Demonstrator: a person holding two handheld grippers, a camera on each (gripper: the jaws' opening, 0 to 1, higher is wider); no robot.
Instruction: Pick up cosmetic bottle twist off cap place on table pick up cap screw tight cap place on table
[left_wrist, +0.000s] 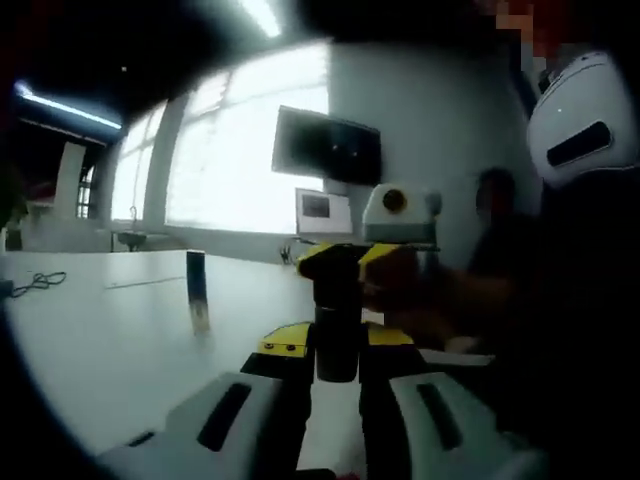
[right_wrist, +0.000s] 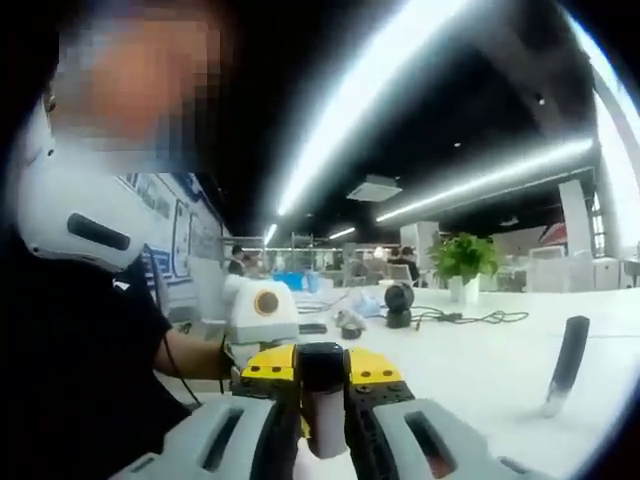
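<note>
The dark cosmetic bottle (left_wrist: 336, 345) stands upright between the yellow-tipped jaws of my left gripper (left_wrist: 335, 340), which is shut on its body. My right gripper (left_wrist: 350, 258) comes in from the right and closes its yellow tips on the bottle's top. In the right gripper view my right gripper (right_wrist: 320, 368) is shut on the black cap (right_wrist: 320, 362), and the pale bottle body (right_wrist: 324, 425) hangs below it between the jaws. Whether the cap is still threaded on cannot be told.
A slim dark tube (left_wrist: 197, 290) (right_wrist: 566, 362) stands on the white table (left_wrist: 100, 340). A cable (left_wrist: 35, 283) lies at the left edge. A person's dark clothing (right_wrist: 70, 380) is close by. A plant (right_wrist: 463, 258) and small dark devices (right_wrist: 399, 302) stand farther off.
</note>
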